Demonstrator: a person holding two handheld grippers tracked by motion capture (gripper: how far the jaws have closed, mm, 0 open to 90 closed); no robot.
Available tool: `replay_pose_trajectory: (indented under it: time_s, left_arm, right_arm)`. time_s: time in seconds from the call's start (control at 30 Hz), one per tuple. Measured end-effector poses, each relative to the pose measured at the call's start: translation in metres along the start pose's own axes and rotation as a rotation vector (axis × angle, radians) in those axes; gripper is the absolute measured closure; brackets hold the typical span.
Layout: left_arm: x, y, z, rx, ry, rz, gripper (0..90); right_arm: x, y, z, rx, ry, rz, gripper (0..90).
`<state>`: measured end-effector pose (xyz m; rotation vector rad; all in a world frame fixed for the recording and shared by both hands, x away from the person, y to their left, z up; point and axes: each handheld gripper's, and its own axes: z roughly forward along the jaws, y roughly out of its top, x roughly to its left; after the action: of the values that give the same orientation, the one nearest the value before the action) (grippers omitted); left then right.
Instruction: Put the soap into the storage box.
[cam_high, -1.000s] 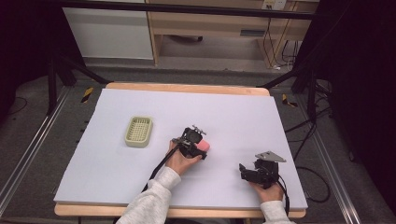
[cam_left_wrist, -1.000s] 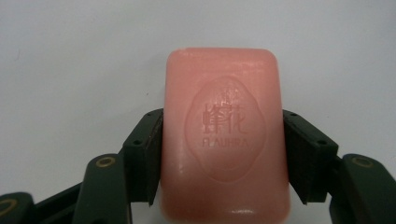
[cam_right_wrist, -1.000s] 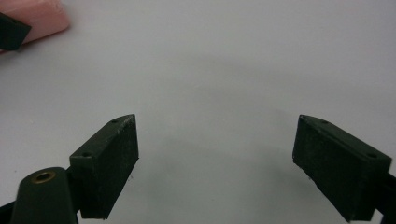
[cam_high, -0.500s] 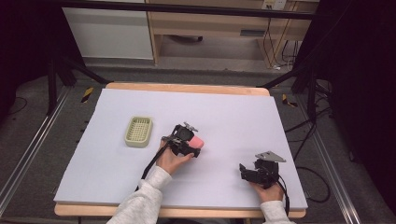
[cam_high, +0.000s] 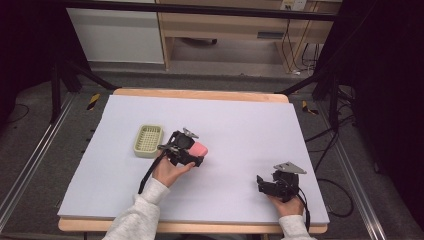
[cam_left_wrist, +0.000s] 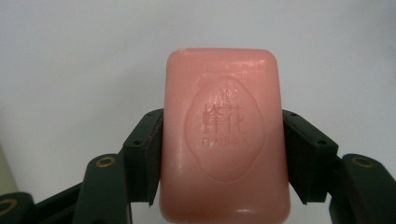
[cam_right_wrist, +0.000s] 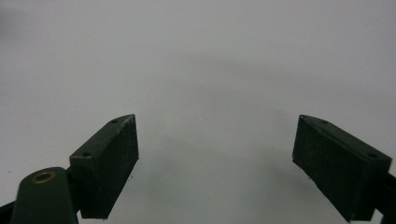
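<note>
Pink soap (cam_left_wrist: 224, 140) pinched in left claw (cam_high: 192, 152) nr tray (cam_high: 148, 140); right claw (cam_right_wrist: 217, 163) spread, mat (cam_high: 240, 125) free.

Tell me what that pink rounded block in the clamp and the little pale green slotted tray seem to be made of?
The pink rounded block looks like bar soap: a waxy, slightly glossy surface with a stamped oval emblem and lettering pressed into it. The left gripper clamps it by its sides. The pale green slotted tray looks like moulded plastic, matte, with a ribbed or slotted floor, probably a soap dish; it is too small to be sure.
</note>
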<state>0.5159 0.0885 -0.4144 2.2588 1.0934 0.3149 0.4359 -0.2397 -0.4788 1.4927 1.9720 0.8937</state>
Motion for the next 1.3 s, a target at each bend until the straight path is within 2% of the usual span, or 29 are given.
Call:
replay_pose_trajectory:
  time_s: [0.5, 0.9, 1.3]
  left_arm:
    - [0.026, -0.011, -0.029, -0.032, 0.028, -0.039, 37.3]
    - [0.05, -0.017, -0.047, -0.054, 0.069, -0.075, 37.3]
    - [0.073, -0.02, -0.055, -0.061, 0.105, -0.125, 37.3]
  right_arm:
    - [0.001, 0.0, 0.0, 0.002, -0.005, 0.002, 14.6]
    - [0.001, 0.0, 0.0, 0.003, -0.005, -0.001, 14.6]
    - [0.0, 0.0, 0.0, 0.003, -0.004, -0.001, 14.6]
